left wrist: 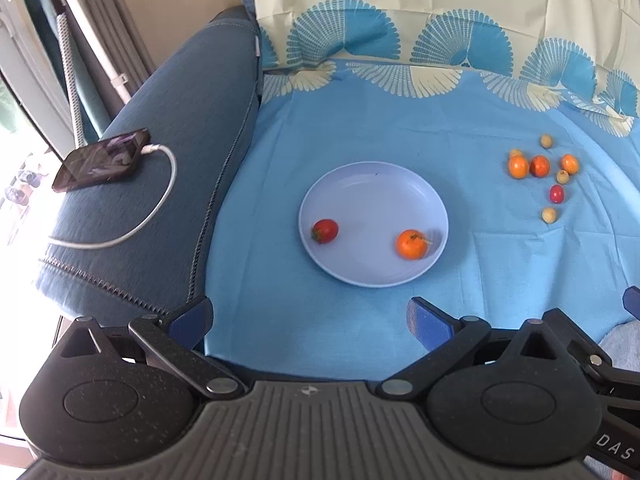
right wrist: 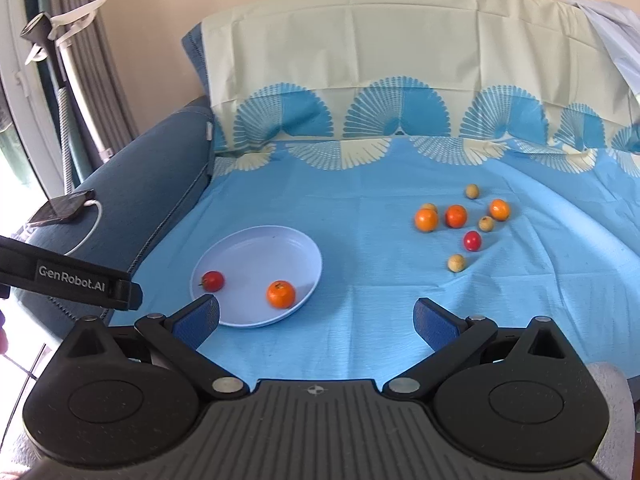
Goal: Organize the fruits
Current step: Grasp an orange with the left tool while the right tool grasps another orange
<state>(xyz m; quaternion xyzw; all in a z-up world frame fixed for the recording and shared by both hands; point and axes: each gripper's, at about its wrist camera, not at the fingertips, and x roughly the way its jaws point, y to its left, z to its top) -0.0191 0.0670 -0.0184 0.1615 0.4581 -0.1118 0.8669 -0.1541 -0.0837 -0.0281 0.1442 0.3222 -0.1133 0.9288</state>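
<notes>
A pale blue plate (left wrist: 372, 184) (right wrist: 276, 248) lies on the blue cloth and holds a red tomato (left wrist: 325, 231) (right wrist: 213, 280) and an orange fruit (left wrist: 412, 243) (right wrist: 281, 294). Right of it lies a loose cluster of several orange fruits (left wrist: 519, 167) (right wrist: 426, 219), a red tomato (left wrist: 556, 193) (right wrist: 472, 240) and small tan fruits (left wrist: 549, 215) (right wrist: 456, 263). My left gripper (left wrist: 310, 316) is open and empty, just short of the plate. My right gripper (right wrist: 316, 316) is open and empty, near the plate's right front rim.
A phone (left wrist: 102, 160) (right wrist: 60, 208) with a white charging cable (left wrist: 160, 200) lies on the dark blue sofa armrest (left wrist: 180, 120) at left. A cream and blue patterned cloth covers the backrest (right wrist: 400, 60). The left gripper's body (right wrist: 72, 276) shows at the left of the right wrist view.
</notes>
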